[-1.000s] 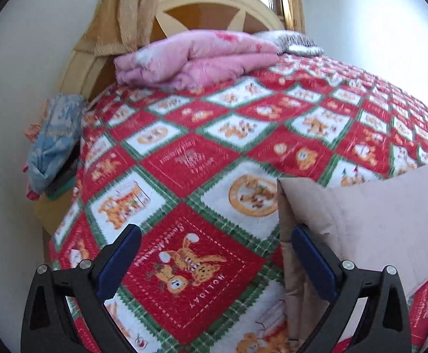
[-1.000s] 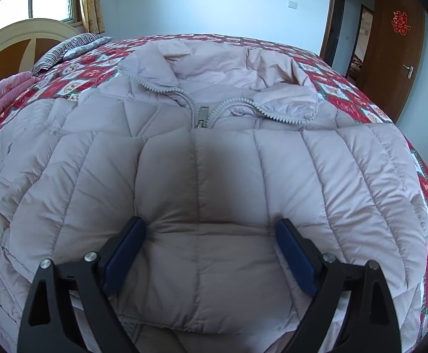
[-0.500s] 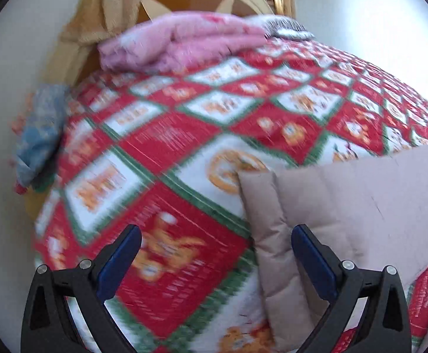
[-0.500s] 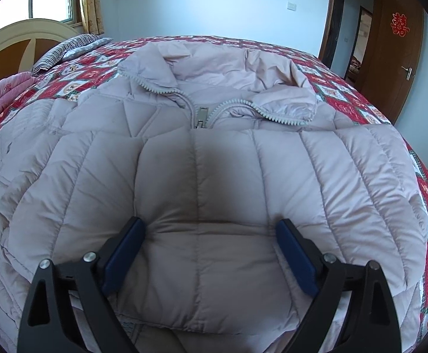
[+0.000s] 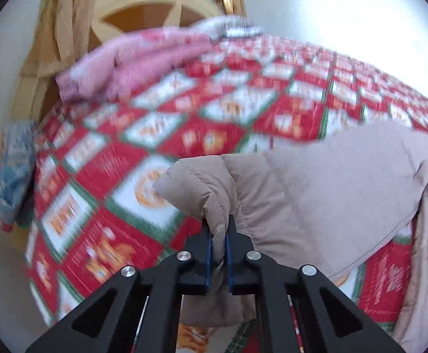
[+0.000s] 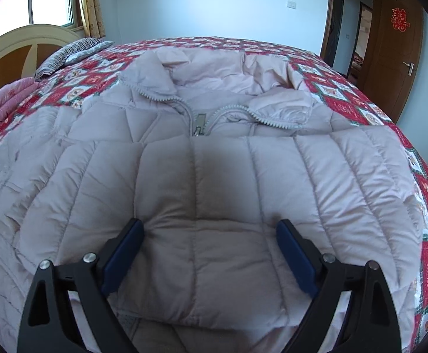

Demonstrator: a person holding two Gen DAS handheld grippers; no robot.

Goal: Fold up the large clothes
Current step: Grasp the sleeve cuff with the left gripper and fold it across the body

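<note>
Pale pink puffer jacket (image 6: 214, 182) lies front-up across the red patchwork bedspread (image 5: 131, 153), zip (image 6: 198, 122) partly drawn, collar toward the far side. Left gripper (image 5: 218, 247) is clamped tight on the sleeve cuff (image 5: 202, 191), the padding bunched between its blue pads, cuff lifted off the bed; likely so the sleeve can swing in over the body. Right gripper (image 6: 208, 253) rests spread wide on the lower front panel, pinching nothing; my guess is it pins the bulk flat while the sleeve travels. Left view is blurred. Folded pink quilt (image 5: 143, 58) sits by the headboard (image 5: 155, 6), well clear
</note>
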